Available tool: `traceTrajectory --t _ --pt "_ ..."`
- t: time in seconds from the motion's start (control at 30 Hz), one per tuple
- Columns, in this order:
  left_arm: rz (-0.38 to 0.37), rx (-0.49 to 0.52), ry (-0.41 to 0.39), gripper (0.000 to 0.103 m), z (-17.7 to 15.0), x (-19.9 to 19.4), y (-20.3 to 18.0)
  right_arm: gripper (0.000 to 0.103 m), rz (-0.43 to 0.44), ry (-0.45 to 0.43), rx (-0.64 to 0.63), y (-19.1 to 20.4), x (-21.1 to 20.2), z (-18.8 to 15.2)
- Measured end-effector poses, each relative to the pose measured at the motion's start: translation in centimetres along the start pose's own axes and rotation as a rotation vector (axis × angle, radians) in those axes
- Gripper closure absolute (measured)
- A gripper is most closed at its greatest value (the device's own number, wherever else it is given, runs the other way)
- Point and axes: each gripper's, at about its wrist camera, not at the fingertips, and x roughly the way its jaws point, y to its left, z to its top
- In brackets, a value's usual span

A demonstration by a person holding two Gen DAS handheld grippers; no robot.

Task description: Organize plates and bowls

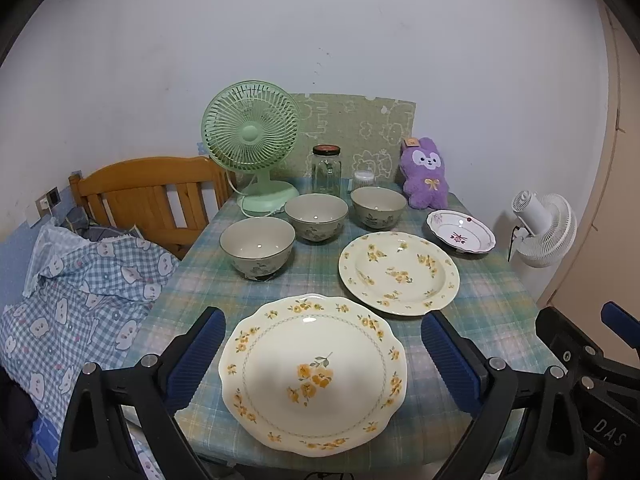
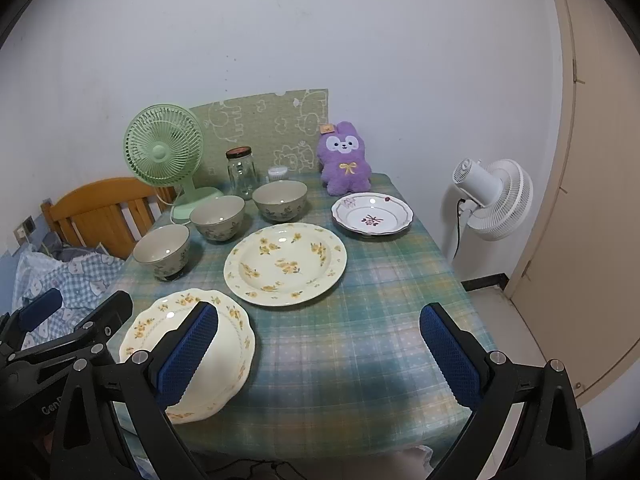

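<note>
Since both grippers, left gripper (image 1: 322,364) and right gripper (image 2: 319,354), hang spread and empty, the scalloped plate (image 1: 313,374) (at the table's (image 2: 360,344) near edge) could slide off if nudged.

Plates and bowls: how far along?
Nothing looks stacked yet. Three bowls stand apart in a row; the scalloped plate, round floral plate and small white dish lie separately. Nothing in hand: left claw and right claw are open. All grouping remains.
</note>
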Motion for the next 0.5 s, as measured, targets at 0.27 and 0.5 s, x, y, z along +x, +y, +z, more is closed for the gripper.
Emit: traceTrajectory --t 0.27,0.5 --pt "0.0 0.008 0.0 0.004 0.05 0.06 -0.25 0.001 -0.004 -0.001 0.006 -0.23 -0.09 -0.11" --pt "0.002 -0.002 0.018 0.006 0.22 0.36 -0.2 0.001 0.011 0.021 -0.014 -0.07 0.4 0.07"
